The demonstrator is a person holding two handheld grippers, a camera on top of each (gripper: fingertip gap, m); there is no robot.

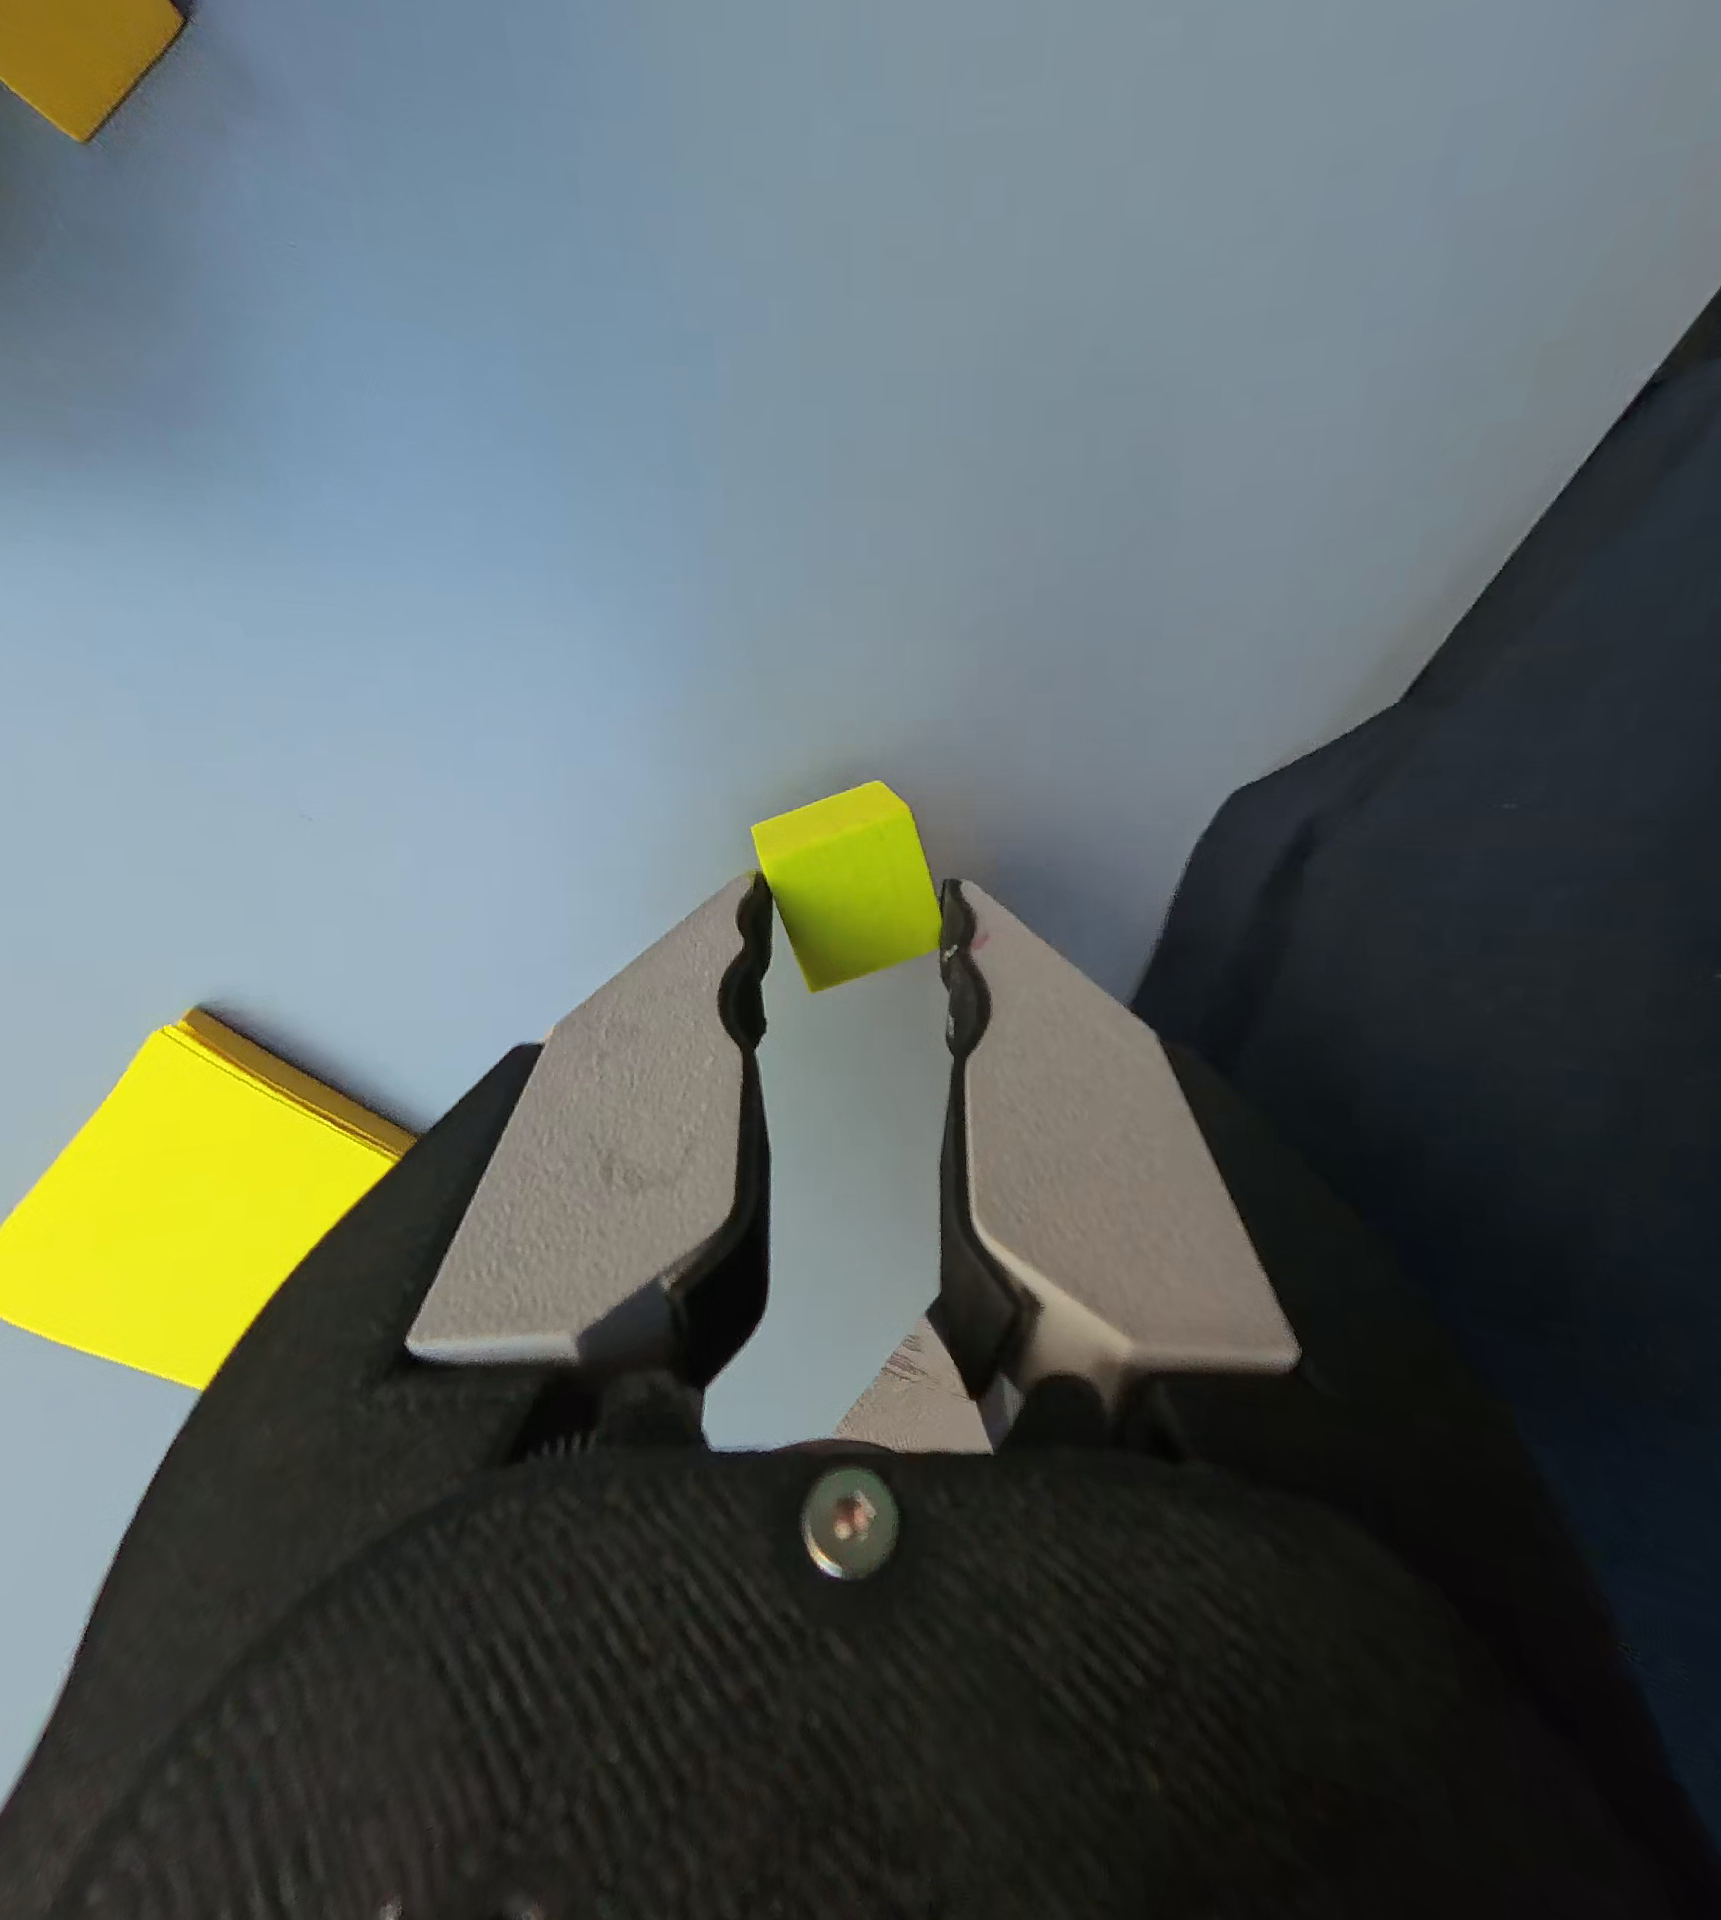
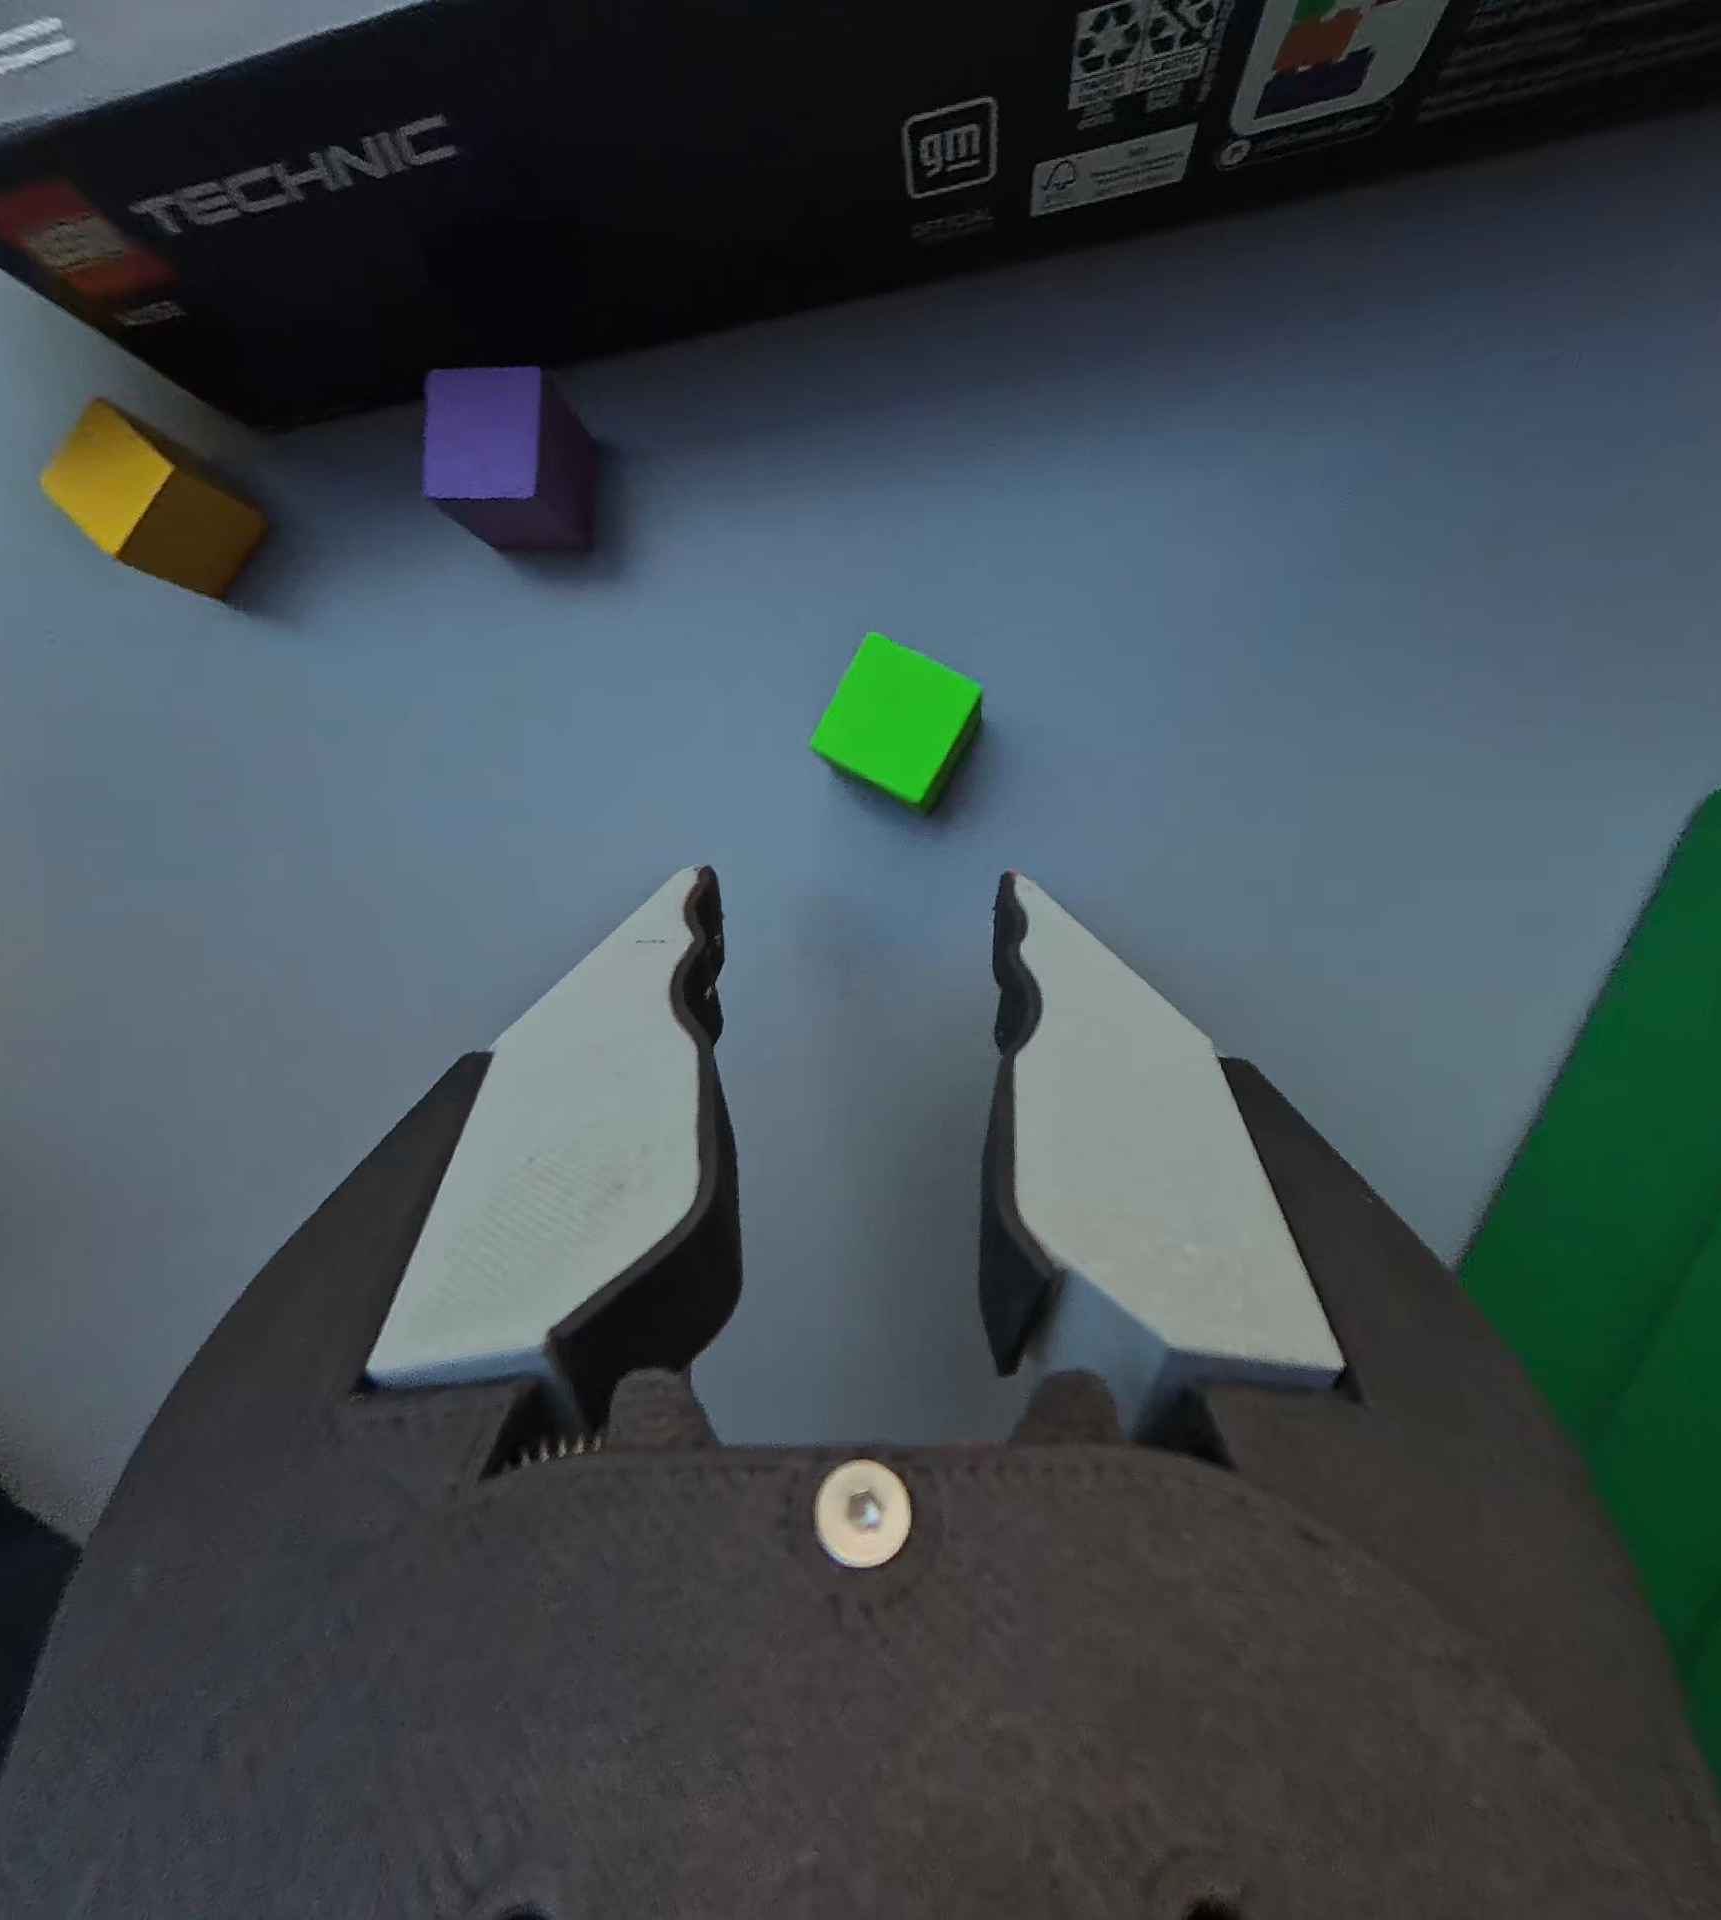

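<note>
Lime-yellow cube [image 1: 848, 891] sits clamped between your left gripper [image 1: 848, 914] tips; your right gripper [image 2: 854, 914] gapes short of the green cube [image 2: 895, 719].

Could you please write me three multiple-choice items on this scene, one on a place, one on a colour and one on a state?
1. Where is the green cube?
A. On the blue table, ahead of the right gripper
B. On top of the black box
C. Between the right gripper's fingers

2. What colour is the cube that lies between the dark yellow cube and the green cube?
A. Red
B. Purple
C. White

3. What is the state of the left gripper?
A. Wide open over bare table
B. Closed on a lime cube
C. Closed on the yellow paper pad

Right letters: 1 A, the cube lies clear of the fingertips on the table; 2 B, the purple cube lies there near the box; 3 B, both pads meet the lime cube's sides.
</note>
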